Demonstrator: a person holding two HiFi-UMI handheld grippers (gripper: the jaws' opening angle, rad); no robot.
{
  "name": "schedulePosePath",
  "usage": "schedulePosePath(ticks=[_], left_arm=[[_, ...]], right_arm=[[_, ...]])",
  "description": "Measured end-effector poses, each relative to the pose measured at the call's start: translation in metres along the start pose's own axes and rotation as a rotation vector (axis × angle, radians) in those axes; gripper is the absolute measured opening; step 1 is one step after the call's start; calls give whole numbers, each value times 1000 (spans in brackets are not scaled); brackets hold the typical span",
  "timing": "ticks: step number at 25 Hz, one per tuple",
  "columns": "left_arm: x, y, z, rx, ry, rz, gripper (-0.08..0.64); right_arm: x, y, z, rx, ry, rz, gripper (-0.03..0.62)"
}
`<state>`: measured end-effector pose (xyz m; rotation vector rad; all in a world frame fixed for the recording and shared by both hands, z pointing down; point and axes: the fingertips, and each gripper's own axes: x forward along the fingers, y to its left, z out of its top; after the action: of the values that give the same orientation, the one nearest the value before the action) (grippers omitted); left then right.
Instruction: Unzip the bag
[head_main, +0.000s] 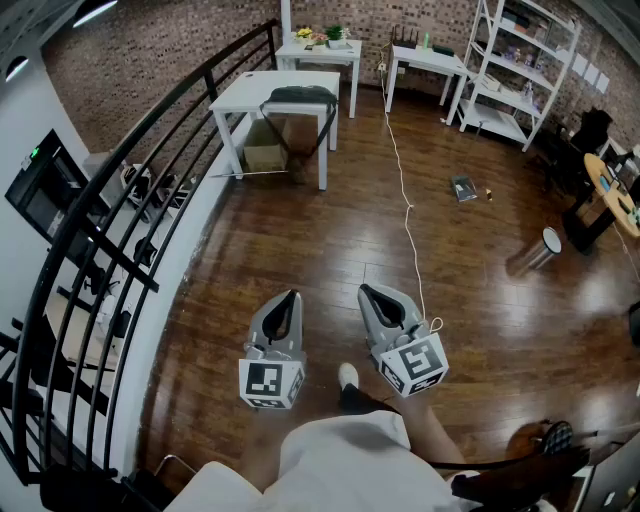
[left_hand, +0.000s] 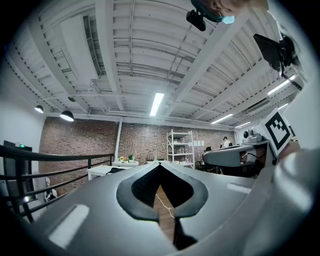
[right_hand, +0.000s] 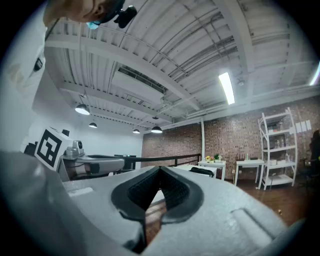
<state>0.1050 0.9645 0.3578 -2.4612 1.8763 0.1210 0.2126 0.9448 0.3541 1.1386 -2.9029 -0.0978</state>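
Approach step, prob.: left hand-held gripper (head_main: 290, 297) & right hand-held gripper (head_main: 366, 291) closed, empty; bag (head_main: 300, 97) on far worktop (head_main: 245, 92), so next: walk over, open jaws.

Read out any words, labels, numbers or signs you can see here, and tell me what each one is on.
No readable words or numbers anywhere.
Marker cube on the left gripper: black-and-white square pattern, no letters.
Marker cube on the right gripper: likewise a pattern only.
Pale wall sheets: too small to read.
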Motion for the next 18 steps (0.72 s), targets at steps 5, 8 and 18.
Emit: schedulePosePath(ticks=[5,8,18], left_arm=[[90,-2,9,-17,-23,38,17],[138,11,12,-3,-17,45,17],[237,74,-23,-6,34,153,17]], right_arm=[[38,-102,8,21,-9,-22,-8],[73,-145,13,37,-20,-28,-8],[172,-194,-43,92,64,62,-8]])
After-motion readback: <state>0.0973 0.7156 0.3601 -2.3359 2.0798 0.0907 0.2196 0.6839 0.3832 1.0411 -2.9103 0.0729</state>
